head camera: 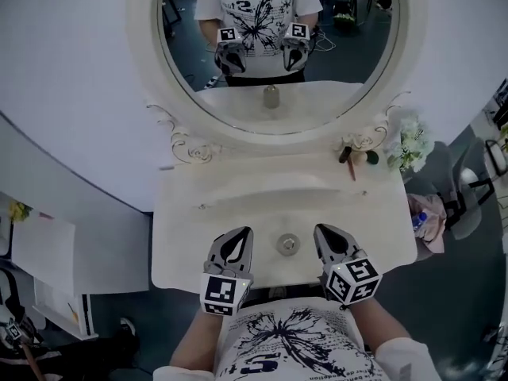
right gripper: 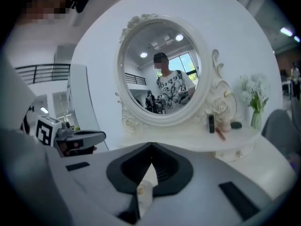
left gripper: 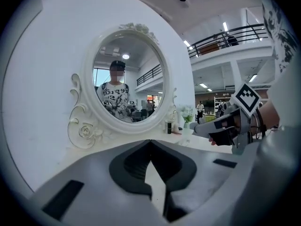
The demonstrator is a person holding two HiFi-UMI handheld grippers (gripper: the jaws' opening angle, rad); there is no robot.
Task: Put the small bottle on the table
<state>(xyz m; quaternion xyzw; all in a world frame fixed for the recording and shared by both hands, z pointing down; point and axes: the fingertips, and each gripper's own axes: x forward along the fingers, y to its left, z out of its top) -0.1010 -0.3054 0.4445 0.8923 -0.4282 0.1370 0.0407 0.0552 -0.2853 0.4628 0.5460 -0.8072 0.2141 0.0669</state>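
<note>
Oval mirror (head camera: 278, 54), scrolled white frame (head camera: 262, 139); smooth table (head camera: 190, 244).

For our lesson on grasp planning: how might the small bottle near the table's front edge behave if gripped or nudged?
The bottle stands upright and looks small, so it is probably light and could tip if nudged. Its round, shiny top suggests a hard, smooth body that may slip when gripped, and roll off the table if toppled.

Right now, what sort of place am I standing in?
Probably a dressing-table corner set up inside a big hall or showroom: a white vanity table, an ornate oval mirror, a vase of flowers, and an upstairs balcony railing behind.
</note>
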